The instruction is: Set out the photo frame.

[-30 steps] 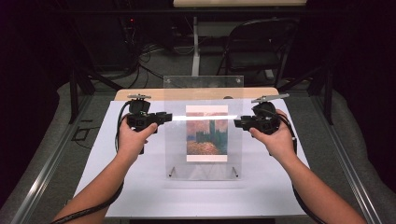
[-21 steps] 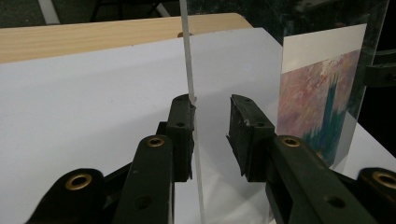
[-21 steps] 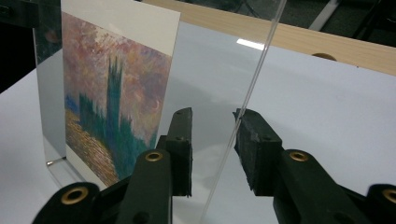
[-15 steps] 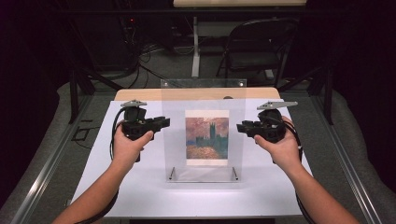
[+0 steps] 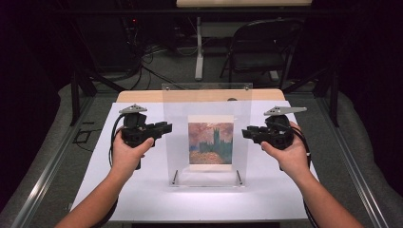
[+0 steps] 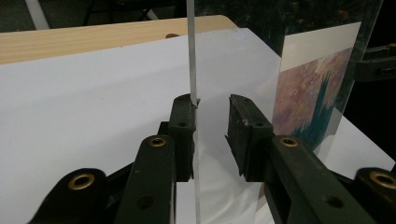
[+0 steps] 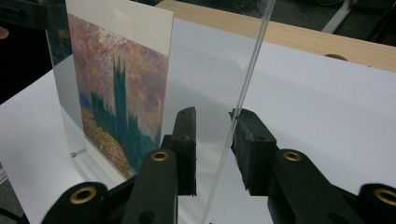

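**Clear acrylic frame with painted print, flanked by two hand-held grippers**

Item 1. Clear acrylic frame [image 5: 206, 102]: upright on the white sheet [image 5: 95, 190] that covers the wooden table [image 5: 142, 96], standing on a clear base with two small metal pins. It holds a print [image 5: 210, 143] showing dark teal towers under a pink and orange sky, with a white margin on top.

Item 2. Left gripper [image 5: 164, 128]: held in the person's left hand [image 5: 127, 154], at the frame's left edge. In the left gripper view the jaws stand apart with the panel's edge [image 6: 191, 56] running up between them; the edge touches or nearly touches the left-hand jaw, and a clear gap remains to the other jaw. The print [image 6: 313, 93] lies beyond the right-hand jaw.

Item 3. Right gripper [image 5: 247, 133]: held in the right hand [image 5: 285, 152], at the frame's right edge. In the right gripper view the jaws are apart, the panel's edge [image 7: 250, 79] rising between them, close by the right-hand jaw; whether it touches cannot be told. The print [image 7: 123, 93] lies beyond the left-hand jaw.
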`<state>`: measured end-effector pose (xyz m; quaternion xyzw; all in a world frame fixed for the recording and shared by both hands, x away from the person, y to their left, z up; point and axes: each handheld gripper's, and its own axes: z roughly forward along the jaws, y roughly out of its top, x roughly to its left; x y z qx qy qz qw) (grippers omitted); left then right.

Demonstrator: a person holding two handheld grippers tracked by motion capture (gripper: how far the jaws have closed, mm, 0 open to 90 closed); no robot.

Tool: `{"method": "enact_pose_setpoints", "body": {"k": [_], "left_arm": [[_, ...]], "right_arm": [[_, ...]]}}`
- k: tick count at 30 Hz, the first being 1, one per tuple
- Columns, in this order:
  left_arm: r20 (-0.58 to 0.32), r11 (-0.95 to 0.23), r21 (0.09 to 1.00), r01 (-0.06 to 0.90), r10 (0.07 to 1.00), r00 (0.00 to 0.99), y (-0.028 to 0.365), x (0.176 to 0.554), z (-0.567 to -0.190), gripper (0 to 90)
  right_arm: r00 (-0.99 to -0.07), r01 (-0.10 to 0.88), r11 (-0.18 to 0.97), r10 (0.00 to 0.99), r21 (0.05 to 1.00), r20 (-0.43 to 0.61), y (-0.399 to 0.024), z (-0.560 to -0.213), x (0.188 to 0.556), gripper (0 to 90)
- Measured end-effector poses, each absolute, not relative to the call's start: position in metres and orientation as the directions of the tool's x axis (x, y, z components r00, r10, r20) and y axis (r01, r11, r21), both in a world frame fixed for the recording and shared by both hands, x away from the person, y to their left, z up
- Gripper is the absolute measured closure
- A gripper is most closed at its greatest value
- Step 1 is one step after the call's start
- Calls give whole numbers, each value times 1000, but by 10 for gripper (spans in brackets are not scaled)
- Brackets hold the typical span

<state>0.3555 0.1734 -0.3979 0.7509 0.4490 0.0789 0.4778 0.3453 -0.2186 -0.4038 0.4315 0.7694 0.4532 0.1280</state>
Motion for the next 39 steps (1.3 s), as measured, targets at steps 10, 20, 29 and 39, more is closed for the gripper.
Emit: {"method": "enact_pose_setpoints", "body": {"k": [10, 20, 29, 39], "left_arm": [[-294, -155, 803, 575, 738, 608, 176, 338, -397, 715], [-278, -168, 821, 545, 717, 640, 179, 316, -399, 709], [-288, -163, 829, 535, 695, 659, 181, 300, -403, 678], [-300, -160, 828, 537, 683, 666, 180, 296, -411, 641]], "right_arm": [[-618, 541, 236, 763, 807, 191, -221, -401, 331, 719], [-637, 528, 221, 742, 820, 211, -224, -403, 313, 728], [-657, 508, 224, 725, 831, 206, -225, -406, 296, 720], [-663, 515, 208, 712, 832, 233, -225, -414, 291, 681]]}}
